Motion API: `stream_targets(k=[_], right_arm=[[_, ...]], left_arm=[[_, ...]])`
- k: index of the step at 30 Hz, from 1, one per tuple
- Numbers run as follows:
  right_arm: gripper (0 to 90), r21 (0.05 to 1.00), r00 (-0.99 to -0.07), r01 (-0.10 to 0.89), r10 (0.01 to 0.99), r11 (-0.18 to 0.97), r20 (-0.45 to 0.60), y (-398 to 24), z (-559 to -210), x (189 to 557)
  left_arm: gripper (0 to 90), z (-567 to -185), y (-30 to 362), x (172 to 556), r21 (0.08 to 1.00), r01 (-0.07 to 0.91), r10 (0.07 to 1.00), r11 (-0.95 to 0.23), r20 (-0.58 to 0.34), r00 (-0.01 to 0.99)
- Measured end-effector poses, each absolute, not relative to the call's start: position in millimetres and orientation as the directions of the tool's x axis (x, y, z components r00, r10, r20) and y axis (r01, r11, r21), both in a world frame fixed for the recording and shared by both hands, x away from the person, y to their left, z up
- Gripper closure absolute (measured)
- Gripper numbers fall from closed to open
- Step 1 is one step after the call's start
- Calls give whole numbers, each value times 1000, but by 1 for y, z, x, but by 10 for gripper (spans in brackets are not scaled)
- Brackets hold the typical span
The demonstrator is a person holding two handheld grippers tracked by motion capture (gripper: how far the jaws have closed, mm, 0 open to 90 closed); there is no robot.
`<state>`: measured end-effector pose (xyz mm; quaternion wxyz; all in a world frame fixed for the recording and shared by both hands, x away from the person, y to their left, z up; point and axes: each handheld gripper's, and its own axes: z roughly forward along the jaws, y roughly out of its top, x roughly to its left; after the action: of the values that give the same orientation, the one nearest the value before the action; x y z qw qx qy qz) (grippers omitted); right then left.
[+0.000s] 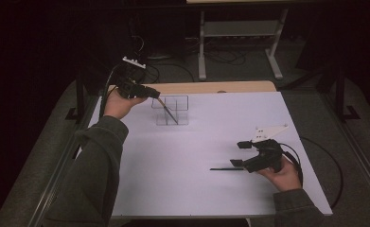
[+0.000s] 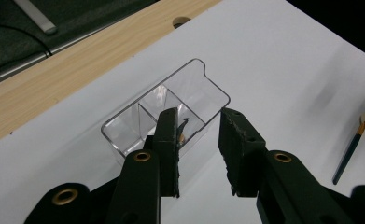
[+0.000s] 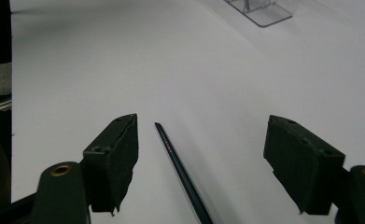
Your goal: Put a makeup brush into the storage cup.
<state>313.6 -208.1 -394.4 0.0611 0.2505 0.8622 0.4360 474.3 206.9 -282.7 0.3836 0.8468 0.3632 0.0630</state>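
— High view first: what do you have in hand?

— Nothing clamped. My left claw [image 1: 150, 93] hangs at the clear organiser [image 1: 182, 100], where a leaning pencil [image 1: 168, 112] stands slanted in one compartment. My right claw [image 1: 240, 153] sits low over the dark pencil [image 1: 225, 169] lying flat on the white table [image 1: 182, 189].

— Left gripper view?

— My left claw [image 2: 199, 122] has its jaws apart, nothing pressed between them. The leaning pencil [image 2: 182, 135] peeks out just beside one pad, inside the clear organiser [image 2: 124, 128] (which compartment exactly, I can't say).

— Right gripper view?

— Jaws wide apart on my right claw [image 3: 201, 154], straddling the dark pencil [image 3: 180, 168], touching nothing. To grip well, I'd centre it between the pads, sink until they nearly brush the sheet, then close square across the shaft so it doesn't roll.

— And the room?

— Smooth, bare white top with a wooden strip [image 1: 211, 87] at the far edge; beyond it a dim floor, cables and a grey frame [image 1: 201, 47].
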Motion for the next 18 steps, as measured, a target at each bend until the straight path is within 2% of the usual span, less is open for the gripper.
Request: stream_targets(k=[18], right_arm=[[248,783,-865,388,484,486,128,-211,-395,314]], left_arm=[[648,-274,205,462,711,536,636,-456,-160,755]])
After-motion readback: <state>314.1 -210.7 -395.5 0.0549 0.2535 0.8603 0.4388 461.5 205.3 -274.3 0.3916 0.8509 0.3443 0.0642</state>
